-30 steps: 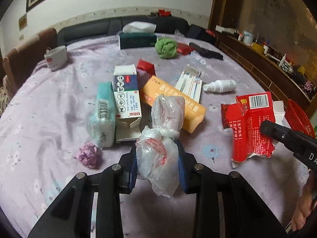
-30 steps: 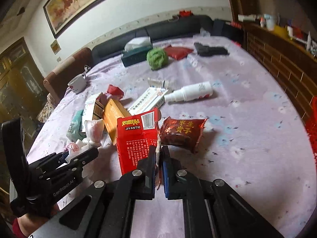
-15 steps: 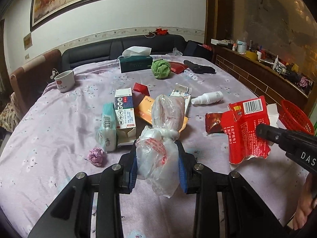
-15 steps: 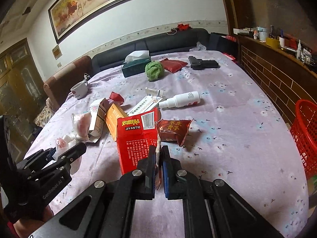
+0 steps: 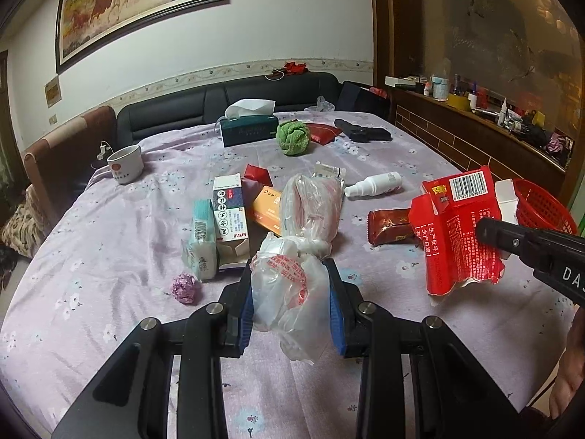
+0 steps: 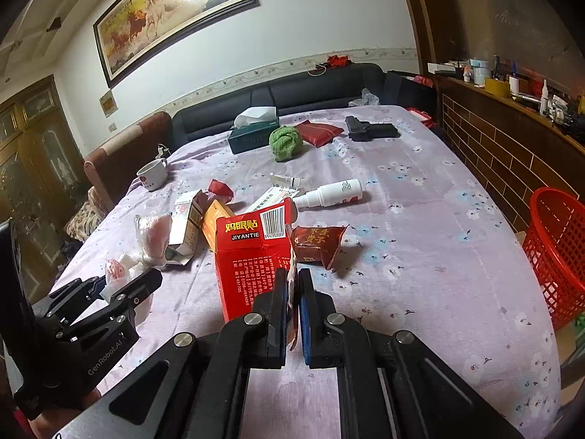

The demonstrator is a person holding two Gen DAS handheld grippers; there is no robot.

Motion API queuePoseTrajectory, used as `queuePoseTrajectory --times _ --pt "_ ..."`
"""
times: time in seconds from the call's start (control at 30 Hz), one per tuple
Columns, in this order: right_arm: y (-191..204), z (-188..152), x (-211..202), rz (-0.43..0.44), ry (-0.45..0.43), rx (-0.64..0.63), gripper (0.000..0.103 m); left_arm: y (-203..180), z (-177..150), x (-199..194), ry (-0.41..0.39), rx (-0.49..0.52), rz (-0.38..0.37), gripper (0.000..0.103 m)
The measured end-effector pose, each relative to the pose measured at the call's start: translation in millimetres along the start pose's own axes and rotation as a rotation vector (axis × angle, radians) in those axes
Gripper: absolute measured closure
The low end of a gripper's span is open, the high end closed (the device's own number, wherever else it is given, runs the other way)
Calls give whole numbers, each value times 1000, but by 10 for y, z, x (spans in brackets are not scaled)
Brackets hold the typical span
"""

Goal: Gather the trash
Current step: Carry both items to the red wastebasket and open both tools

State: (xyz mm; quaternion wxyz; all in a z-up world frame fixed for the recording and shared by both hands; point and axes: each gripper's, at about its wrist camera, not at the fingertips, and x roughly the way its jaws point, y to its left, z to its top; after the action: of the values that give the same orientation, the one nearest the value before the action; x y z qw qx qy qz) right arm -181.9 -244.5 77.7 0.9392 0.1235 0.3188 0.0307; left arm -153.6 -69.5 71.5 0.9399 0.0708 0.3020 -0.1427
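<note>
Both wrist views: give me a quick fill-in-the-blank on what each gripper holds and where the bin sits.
1. The left gripper is shut on a knotted ____ bag.
2. The right gripper pinches a torn ____ carton.
3. The red basket stands off the table's ____ edge.

Missing: plastic; red; right

You have a knotted, crumpled clear plastic bag with red print (image 5: 292,285) lifted upright above the near edge of the lilac flowered tablecloth, and a torn-open red cardboard box with a barcode flap (image 6: 252,252) raised nearer the right edge. A brown foil snack wrapper (image 6: 318,243) lies flat beyond the box, and a red mesh plastic basket (image 6: 555,256) stands off the right edge.
</note>
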Motion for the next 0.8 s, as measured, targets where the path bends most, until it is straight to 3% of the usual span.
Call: queuePoseTrajectory --times 0.8 --pt "-18 -12 -28 4 5 -6 97 -55 3 3 3 15 -2 71"
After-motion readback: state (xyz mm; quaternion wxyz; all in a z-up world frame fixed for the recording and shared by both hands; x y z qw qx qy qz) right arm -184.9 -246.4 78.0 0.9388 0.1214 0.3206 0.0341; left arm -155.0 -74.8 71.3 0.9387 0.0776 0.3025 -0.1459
